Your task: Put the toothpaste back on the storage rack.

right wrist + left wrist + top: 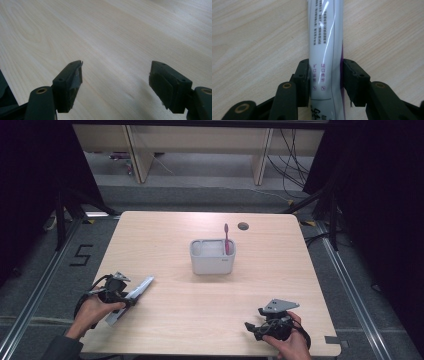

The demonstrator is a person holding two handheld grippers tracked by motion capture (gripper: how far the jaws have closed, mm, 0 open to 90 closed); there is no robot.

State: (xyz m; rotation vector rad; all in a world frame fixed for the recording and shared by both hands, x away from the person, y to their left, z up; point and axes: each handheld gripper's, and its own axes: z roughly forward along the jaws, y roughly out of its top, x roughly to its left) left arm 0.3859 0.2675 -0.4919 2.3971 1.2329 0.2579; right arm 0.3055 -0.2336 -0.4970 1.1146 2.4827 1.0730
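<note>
A: Quick one. What's my left gripper (325,75) doing?

B: My jaws are clamped on the toothpaste tube (325,37), one pad flat on each side, near its lower printed end. In the high view the left gripper (117,292) sits at the table's (200,320) near-left corner, tube (132,297) slanting up-right out of it, low over the wood.

A: Risk?

B: It's soft and glossy. Squeeze harder and I'd guess it buckles or slides out along its length. The grip is toward one end, so the long free part may droop or swing when I lift.

A: Right side?

B: My right gripper (115,80) is spread wide, nothing between the jaws, just bare wood ahead. It rests at the near-right edge (272,322).

A: Tube's look?

B: White, shiny, small printed text, a purple strip along one edge. The cap end is hard to tell from here.

A: Anything else?

B: Grey holder (212,256) mid-table, pink toothbrush (227,240) upright in its right compartment. Well apart from both grippers. Carrying the tube in tilted could knock the brush.
</note>
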